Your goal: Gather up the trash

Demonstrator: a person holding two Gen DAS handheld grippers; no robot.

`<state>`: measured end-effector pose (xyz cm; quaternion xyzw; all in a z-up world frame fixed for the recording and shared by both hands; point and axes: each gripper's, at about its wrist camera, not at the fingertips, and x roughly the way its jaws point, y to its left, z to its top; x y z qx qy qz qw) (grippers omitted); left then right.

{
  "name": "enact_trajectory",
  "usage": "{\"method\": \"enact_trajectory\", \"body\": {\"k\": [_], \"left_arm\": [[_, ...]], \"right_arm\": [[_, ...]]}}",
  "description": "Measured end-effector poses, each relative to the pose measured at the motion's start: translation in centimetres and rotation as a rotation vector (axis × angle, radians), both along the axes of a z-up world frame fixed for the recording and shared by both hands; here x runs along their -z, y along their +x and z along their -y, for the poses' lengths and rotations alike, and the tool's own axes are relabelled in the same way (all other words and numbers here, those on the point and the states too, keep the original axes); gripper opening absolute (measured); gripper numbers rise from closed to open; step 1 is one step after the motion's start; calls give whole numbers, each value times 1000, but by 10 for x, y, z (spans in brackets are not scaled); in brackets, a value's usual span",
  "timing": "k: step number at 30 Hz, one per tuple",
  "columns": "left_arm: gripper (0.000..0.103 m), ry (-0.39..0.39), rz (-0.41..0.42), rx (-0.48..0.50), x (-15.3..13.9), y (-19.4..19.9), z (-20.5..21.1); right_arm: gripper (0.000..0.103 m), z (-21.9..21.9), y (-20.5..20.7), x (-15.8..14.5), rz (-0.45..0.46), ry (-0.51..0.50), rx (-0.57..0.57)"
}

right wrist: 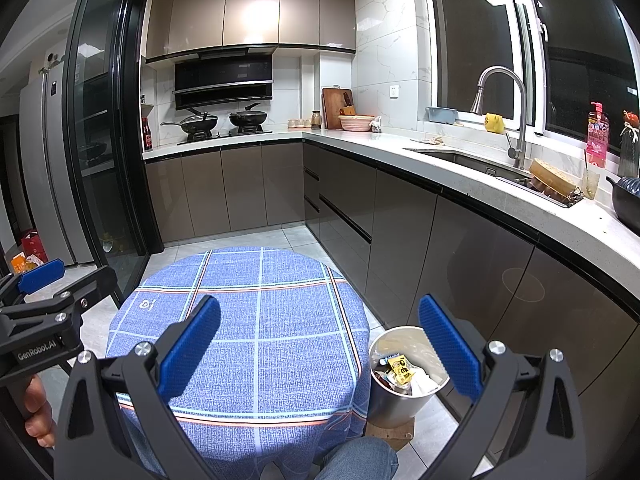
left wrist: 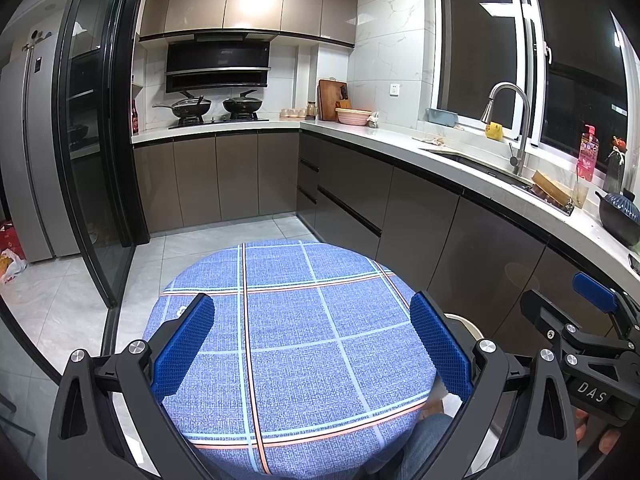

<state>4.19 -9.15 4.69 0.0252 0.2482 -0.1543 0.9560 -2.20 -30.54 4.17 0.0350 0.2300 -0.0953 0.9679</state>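
Note:
A round table with a blue plaid cloth stands in front of me; I see nothing lying on it. A steel trash bin stands on the floor at the table's right, holding wrappers, one of them yellow, and white paper. In the left wrist view only the bin's rim shows behind the right finger. My left gripper is open and empty above the table. My right gripper is open and empty, its right finger over the bin. Each gripper shows at the edge of the other's view.
An L-shaped counter with a sink, tap and dark pot runs along the right. A stove with pans is at the back. A glass door and a fridge stand left. My knee is below the table.

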Motion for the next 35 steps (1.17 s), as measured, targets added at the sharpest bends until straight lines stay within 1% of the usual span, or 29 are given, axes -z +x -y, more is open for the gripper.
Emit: {"method": "enact_trajectory", "body": {"k": [11,28,35], "left_arm": [[95,-4,0,-2,-1,-2,0],[95,5,1,-12,0,-7,14],[95,4,0,-11,1,-8,11]], "right_arm": [[100,0,0,0,0,0,0],[100,-1,0,-1,-4,8,-3],[100,-1,0,-1,-4,9,-4]]}}
